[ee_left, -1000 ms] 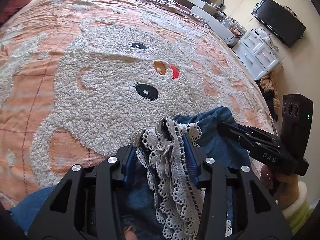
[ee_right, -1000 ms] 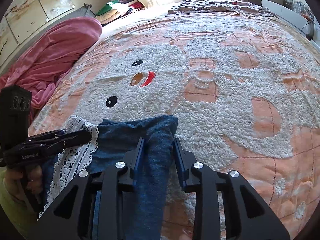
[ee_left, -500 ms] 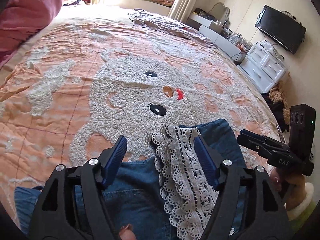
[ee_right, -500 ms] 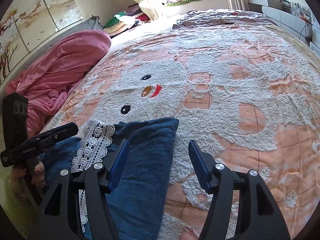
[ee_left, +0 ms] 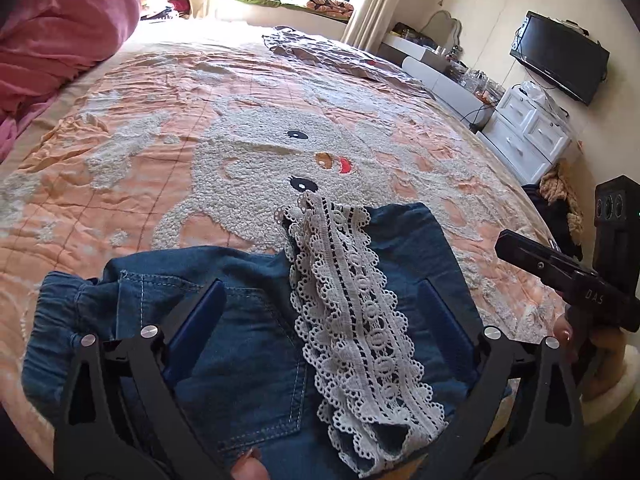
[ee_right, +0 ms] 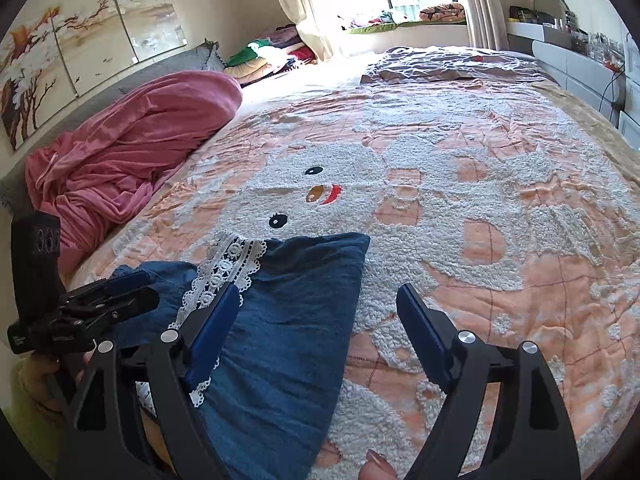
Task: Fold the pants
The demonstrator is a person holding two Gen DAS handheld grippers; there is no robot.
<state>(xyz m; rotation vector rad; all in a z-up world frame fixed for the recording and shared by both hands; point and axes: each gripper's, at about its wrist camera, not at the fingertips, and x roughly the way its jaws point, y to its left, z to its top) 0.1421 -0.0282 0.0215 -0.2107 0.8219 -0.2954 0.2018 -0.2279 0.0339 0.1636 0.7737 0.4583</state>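
Blue denim pants [ee_left: 240,344] with a white lace trim [ee_left: 352,320] lie folded on the bed near its front edge; they also show in the right wrist view [ee_right: 296,320]. My left gripper [ee_left: 320,304] is open and empty, raised above the pants with the lace strip between its fingers. My right gripper [ee_right: 316,312] is open and empty above the pants' right edge. The right gripper shows at the right of the left wrist view [ee_left: 560,276]; the left gripper shows at the left of the right wrist view [ee_right: 104,304].
The bed has an orange quilt [ee_right: 500,208] with a fluffy white cartoon figure. A pink blanket [ee_right: 132,144] is heaped at the left. A grey cover [ee_right: 448,64] lies at the far end. White drawers [ee_left: 532,132] and a TV [ee_left: 560,56] stand to the right.
Both grippers have opened and let go of the pants, then lifted and drawn back. The folded pants now rest on the quilt.
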